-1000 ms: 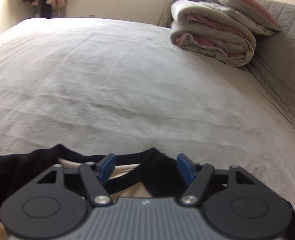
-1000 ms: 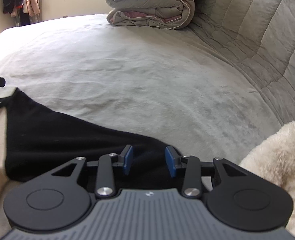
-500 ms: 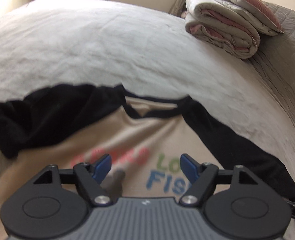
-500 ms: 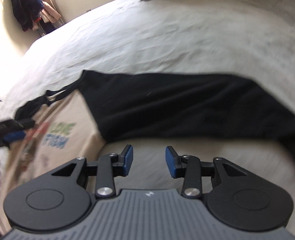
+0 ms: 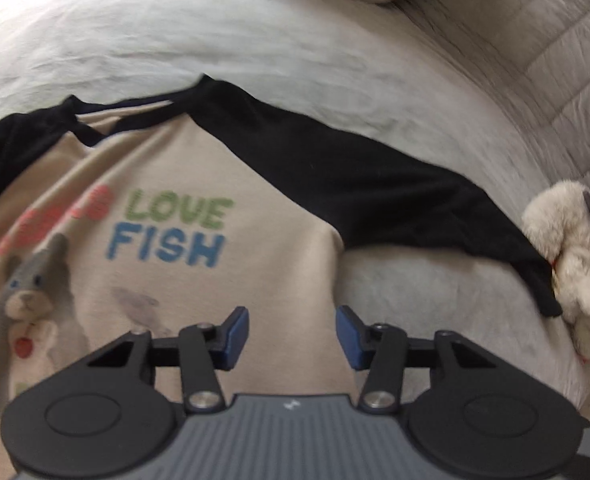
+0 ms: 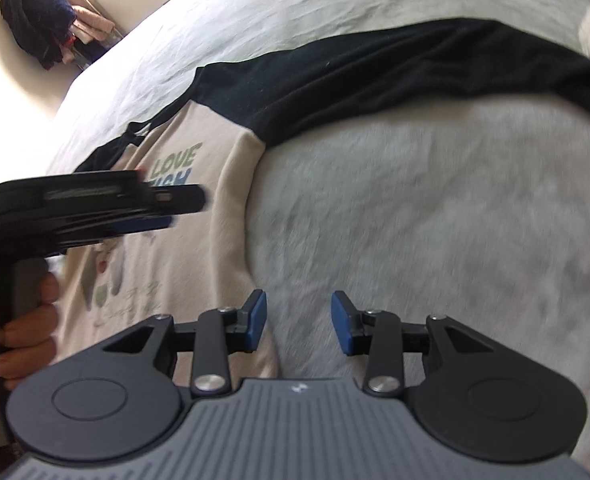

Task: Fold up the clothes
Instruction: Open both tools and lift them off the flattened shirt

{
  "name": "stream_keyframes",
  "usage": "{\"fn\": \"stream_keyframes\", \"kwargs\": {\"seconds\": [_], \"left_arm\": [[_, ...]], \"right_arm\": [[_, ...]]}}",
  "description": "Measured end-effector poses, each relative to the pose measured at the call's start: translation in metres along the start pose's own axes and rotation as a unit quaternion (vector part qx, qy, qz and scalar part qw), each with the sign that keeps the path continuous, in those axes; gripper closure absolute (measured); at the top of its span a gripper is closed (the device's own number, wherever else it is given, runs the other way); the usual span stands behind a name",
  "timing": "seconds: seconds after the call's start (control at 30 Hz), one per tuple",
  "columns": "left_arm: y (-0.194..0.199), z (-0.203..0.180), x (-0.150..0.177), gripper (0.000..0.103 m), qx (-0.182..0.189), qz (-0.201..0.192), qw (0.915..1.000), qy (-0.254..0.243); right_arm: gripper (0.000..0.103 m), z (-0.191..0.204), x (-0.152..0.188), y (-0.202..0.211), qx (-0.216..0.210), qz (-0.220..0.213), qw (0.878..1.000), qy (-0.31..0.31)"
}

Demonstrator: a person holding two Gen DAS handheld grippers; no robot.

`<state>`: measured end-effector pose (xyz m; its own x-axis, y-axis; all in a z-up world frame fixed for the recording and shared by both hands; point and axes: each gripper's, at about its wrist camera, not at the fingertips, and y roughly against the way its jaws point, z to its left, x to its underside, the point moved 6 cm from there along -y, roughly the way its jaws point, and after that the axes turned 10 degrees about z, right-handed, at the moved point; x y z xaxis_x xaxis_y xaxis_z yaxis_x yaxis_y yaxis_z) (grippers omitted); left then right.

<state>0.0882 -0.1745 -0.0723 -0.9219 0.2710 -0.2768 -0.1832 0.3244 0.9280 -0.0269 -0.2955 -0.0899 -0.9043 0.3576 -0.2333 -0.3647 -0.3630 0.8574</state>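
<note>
The shirt (image 5: 199, 280) lies flat on the bed (image 5: 215, 32). My left tool (image 5: 292, 336), jaws just narrowing, grips nothing. My right tool (image 6: 298, 322) is open and empty.

Your two wrist cameras look steeply down, close over the bed (image 5: 255, 32), both sharing the shirt (image 5: 223, 280) and its right sleeve (image 6: 375, 72).

Open pale bedsheet (image 6: 435, 200) fills frame centre; cream fluffy plush toy (image 5: 571, 264) blocks the black sleeve's (image 5: 375, 188) end at right edge.
</note>
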Motion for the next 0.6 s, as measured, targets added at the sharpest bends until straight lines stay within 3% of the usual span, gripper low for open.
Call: {"fn": "stream_keyframes", "kwargs": {"seconds": [0.27,0.33,0.37,0.4,0.5,0.6], "left_arm": [[-0.022,-0.019,0.010,0.056,-0.038,0.018,0.9989,-0.020],[-0.023,-0.020,0.010,0.070,-0.054,0.012,0.9981,-0.026],[-0.022,-0.020,0.009,0.086,-0.052,0.011,0.9982,-0.028],[-0.021,-0.018,0.009,0.095,-0.038,0.011,0.9989,-0.024],[-0.020,-0.003,0.006,0.095,0.031,0.010,0.9992,0.021],[-0.024,0.020,0.007,0.095,0.114,0.017,0.9899,0.082]], "right_arm": [[0.062,-0.003,0.015,-0.004,-0.044,0.022,0.999,-0.013],[0.062,-0.003,0.016,-0.006,-0.047,0.022,0.999,-0.012],[0.062,-0.003,0.017,-0.005,-0.050,0.022,0.998,-0.013],[0.062,-0.003,0.017,-0.005,-0.054,0.022,0.998,-0.013],[0.062,-0.005,0.020,-0.004,-0.068,0.024,0.997,-0.018],[0.061,-0.008,0.024,-0.004,-0.090,0.027,0.995,-0.027]]}}
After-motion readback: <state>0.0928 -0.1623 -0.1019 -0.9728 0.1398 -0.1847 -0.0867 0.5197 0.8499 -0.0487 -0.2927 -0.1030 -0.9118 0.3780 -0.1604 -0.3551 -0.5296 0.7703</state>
